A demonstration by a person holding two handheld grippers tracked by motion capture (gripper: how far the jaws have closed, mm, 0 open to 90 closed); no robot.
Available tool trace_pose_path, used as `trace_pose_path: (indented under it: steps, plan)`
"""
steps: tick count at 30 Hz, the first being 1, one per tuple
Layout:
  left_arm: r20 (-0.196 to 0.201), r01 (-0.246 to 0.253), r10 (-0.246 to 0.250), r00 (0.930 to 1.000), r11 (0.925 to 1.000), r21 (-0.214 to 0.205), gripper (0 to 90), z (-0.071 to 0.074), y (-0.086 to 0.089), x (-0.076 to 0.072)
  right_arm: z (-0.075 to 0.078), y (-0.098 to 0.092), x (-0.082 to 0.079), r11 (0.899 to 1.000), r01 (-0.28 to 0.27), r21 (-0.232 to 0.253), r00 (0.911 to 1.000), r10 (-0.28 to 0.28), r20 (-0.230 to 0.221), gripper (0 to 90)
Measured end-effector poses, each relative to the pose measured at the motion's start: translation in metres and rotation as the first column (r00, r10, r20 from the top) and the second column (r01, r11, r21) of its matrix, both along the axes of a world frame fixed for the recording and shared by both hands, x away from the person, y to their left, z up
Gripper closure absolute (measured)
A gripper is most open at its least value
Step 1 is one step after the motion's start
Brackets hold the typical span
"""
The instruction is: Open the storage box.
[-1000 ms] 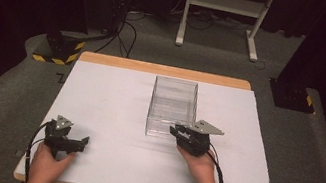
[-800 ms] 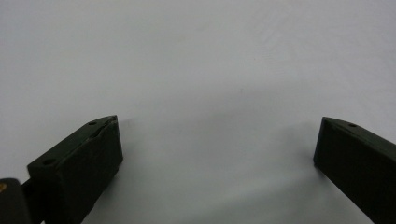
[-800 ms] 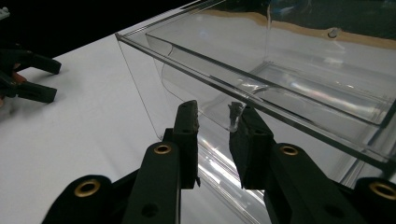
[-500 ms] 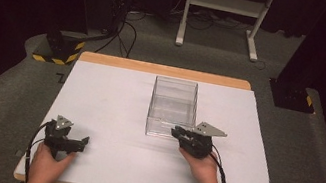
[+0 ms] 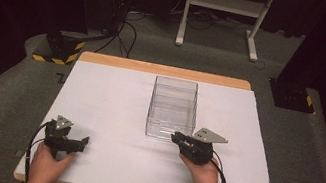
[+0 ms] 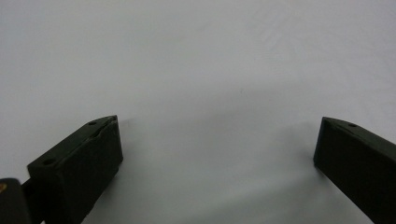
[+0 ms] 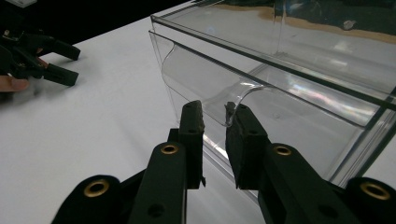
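A white tabletop (image 5: 112, 108) with a wooden edge holds a clear plastic box (image 5: 173, 108), which stands a little right of centre and toward the middle of the surface, open at the top. In the high view, a person's two hands come in from the near edge, each holding a black gripper. The right gripper (image 5: 177, 137) sits at the near right corner of the box, its tips touching the box's near wall, with a grey three-cornered plate on top and a cable trailing back along the wrist. In the right gripper view, this gripper's fingers (image 7: 194, 123) have just been closing and now stand almost together around the curved clear lip on the near wall of the box; a thin gap shows beside the plastic, so it is not plain that the pads press on it yet. The left gripper (image 5: 82, 142) rests on the tabletop near the near left corner, well apart from the box. In the left gripper view, its fingers (image 6: 88, 154) are spread wide, released, with bare white surface between them. Beyond the far edge, on the floor, stand a white metal frame (image 5: 224, 3) and a yellow-and-black striped block (image 5: 62, 51).
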State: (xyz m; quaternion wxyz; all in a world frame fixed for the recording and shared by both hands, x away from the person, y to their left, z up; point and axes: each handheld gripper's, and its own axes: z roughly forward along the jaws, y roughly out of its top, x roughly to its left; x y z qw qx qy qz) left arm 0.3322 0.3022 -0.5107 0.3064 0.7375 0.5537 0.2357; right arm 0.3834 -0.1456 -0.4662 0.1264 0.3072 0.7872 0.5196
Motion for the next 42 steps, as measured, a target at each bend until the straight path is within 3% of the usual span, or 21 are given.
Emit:
trace_pose_path:
  steps: [14, 42]
  plan:
    - [0.0, 0.0, 0.0, 1.0, 1.0, 0.001, 1.1, 0.0, 0.0, 0.0, 0.001, -0.002, -0.015, 1.0, -0.012, -0.009, 0.9999, 0.011, -0.004, 78.0]
    - [0.0, 0.0, 0.0, 1.0, 1.0, 0.0, 1.1, 0.0, 0.0, 0.0, 0.0, -0.006, -0.059, 0.998, -0.06, -0.025, 0.9982, 0.06, 0.005, 80.6]
